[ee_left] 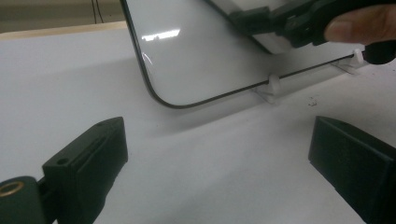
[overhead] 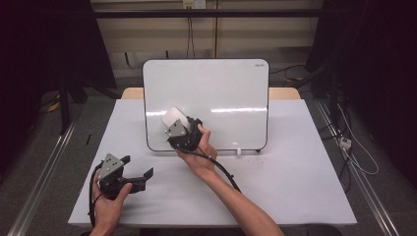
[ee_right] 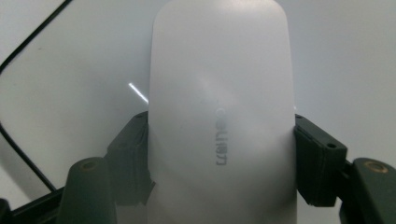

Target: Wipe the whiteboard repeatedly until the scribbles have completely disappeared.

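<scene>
Eraser [ee_right: 222, 116], smooth, white and rounded, sits clamped in the right gripper [overhead: 178, 124] against the glossy whiteboard [overhead: 221, 88]. Left gripper [overhead: 135, 169] rests spread wide, holding nothing.

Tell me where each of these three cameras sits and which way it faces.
High view: above the table's near side, looking forward and down at the whiteboard; both forearms show.
Left gripper view: rides the left claw, low over the table, facing the whiteboard's bottom corner.
Right gripper view: rides the right claw, facing the whiteboard, eraser clamped.
Shared: whiteboard.
</scene>
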Action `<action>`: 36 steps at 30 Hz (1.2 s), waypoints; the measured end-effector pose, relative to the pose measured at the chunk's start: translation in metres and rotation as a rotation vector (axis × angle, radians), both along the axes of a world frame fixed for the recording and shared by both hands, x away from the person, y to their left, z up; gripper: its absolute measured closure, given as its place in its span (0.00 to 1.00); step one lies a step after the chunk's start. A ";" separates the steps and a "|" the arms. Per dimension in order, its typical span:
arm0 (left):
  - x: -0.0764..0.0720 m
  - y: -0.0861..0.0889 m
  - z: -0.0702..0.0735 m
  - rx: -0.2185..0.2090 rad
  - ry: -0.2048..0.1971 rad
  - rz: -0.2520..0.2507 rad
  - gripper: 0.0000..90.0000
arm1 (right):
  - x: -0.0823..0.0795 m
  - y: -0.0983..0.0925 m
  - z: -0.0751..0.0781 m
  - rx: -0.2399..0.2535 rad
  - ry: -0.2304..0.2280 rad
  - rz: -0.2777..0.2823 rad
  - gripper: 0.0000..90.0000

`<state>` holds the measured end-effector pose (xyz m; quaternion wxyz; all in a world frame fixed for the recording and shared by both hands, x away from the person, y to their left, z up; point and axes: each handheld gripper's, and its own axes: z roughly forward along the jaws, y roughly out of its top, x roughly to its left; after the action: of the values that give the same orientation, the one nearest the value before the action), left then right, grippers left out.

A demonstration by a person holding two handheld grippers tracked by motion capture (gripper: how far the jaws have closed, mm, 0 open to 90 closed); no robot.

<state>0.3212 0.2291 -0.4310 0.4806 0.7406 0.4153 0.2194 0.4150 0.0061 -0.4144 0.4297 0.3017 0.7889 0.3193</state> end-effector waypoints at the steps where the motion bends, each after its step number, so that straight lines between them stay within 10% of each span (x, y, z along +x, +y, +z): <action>1: 0.000 0.000 0.000 0.001 -0.002 -0.002 0.05 | 0.000 0.003 -0.001 -0.002 0.002 0.009 0.35; 19: -0.001 0.000 0.001 -0.012 -0.009 0.000 0.05 | -0.009 0.054 -0.016 -0.055 0.008 0.094 0.35; 36: -0.004 0.006 0.002 -0.012 -0.014 0.015 0.05 | -0.012 0.013 -0.015 -0.028 0.003 0.067 0.35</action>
<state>0.3168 0.2350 -0.4291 0.4864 0.7329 0.4187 0.2258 0.4030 0.0195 -0.4298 0.4216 0.2695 0.8037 0.3219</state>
